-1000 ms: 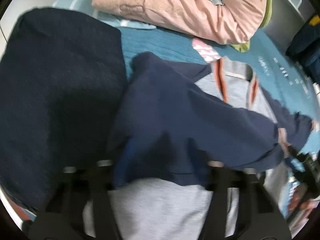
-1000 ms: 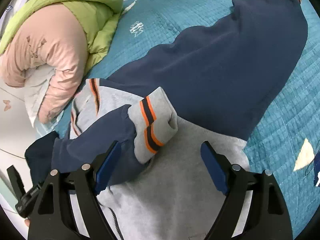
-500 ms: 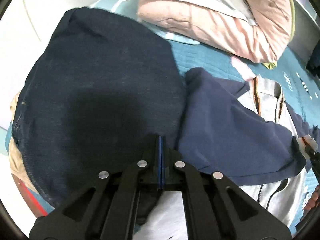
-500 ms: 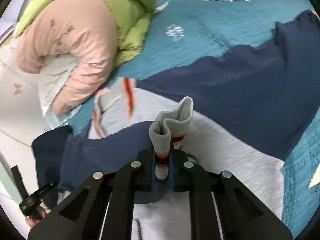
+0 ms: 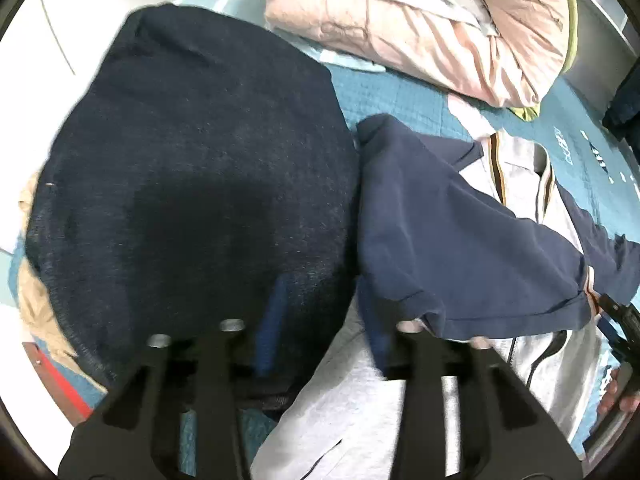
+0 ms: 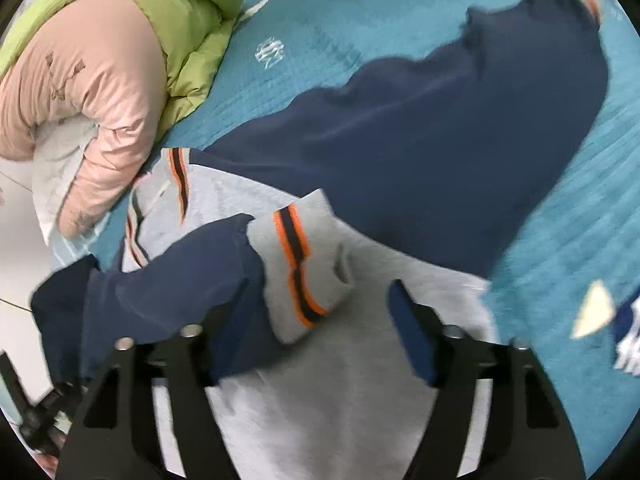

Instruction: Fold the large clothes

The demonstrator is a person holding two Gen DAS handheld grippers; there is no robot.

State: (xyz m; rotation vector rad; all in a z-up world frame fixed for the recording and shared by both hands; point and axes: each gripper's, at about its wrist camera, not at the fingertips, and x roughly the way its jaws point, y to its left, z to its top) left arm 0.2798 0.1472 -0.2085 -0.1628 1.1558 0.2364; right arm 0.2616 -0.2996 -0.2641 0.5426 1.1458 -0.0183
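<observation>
Item: grey-and-navy jacket (image 6: 320, 400), zip front, lying flat on the teal bedspread (image 6: 328, 40). All places below are given relative to the jacket's grey body.

- Sleeves, 2. Near sleeve (image 6: 192, 280): navy, folded across the grey body, its grey cuff (image 6: 304, 268) with orange and dark stripes resting on the chest. Far sleeve (image 6: 440, 152): navy, spread out beyond the body onto the bedspread, not folded in.
- Right gripper (image 6: 312, 336): above the grey body, jaws opening and standing wide on either side of the cuff; pads clear of the cloth, nothing held.
- Left gripper (image 5: 324, 340): at the body's other edge, jaws opening, partway apart; nothing gripped.
- Dark knit garment (image 5: 192, 184): just beside the body, touching the near sleeve's shoulder.
- Pink padded coat (image 5: 420, 28) with green lining: beyond the collar, well apart.

Progress, as judged: 1 sleeve fold done. Remaining: far sleeve in, then the body folded over.
</observation>
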